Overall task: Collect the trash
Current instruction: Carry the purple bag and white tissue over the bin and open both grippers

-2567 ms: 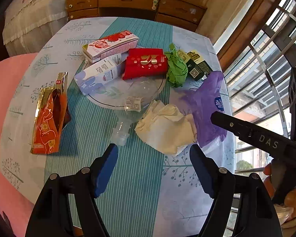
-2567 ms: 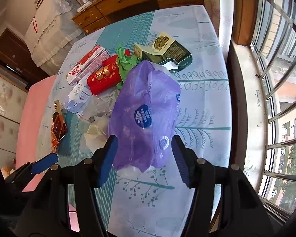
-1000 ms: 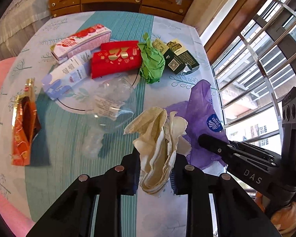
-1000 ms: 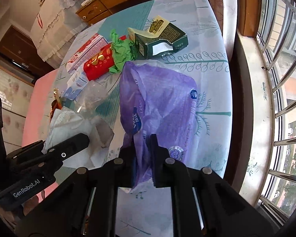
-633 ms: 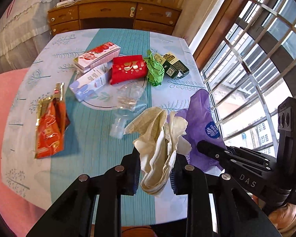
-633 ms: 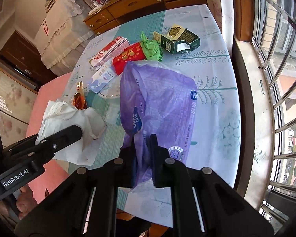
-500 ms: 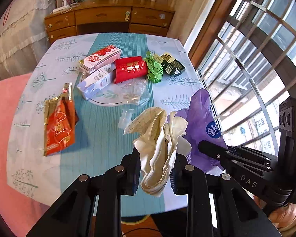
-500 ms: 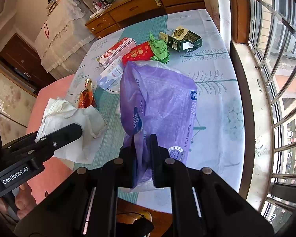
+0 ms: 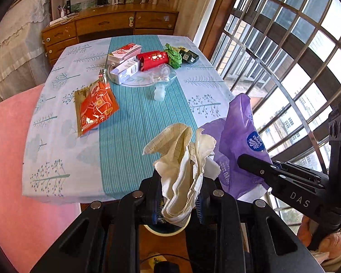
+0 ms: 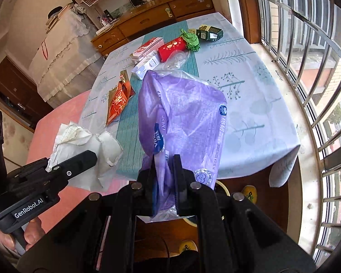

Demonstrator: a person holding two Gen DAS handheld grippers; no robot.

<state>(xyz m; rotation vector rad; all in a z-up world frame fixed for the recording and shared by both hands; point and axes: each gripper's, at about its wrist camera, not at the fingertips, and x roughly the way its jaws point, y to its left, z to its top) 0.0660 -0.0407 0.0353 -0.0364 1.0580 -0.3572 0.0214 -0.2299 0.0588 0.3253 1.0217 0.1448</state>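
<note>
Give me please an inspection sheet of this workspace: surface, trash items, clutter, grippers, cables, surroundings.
Surface: table with tree-print cloth, teal striped centre.
Job's things: crumpled white paper and purple plastic wrapper are held off the table; on it lie an orange snack pouch, red packet, green wrapper, pink-white carton, white-blue box, dark carton and clear plastic bottle.
Clutter: nothing seen.
Grippers: left gripper shut on the paper; right gripper shut on the wrapper.
Cables: thin dark cable on the floor.
Surroundings: wooden dresser, barred window.
</note>
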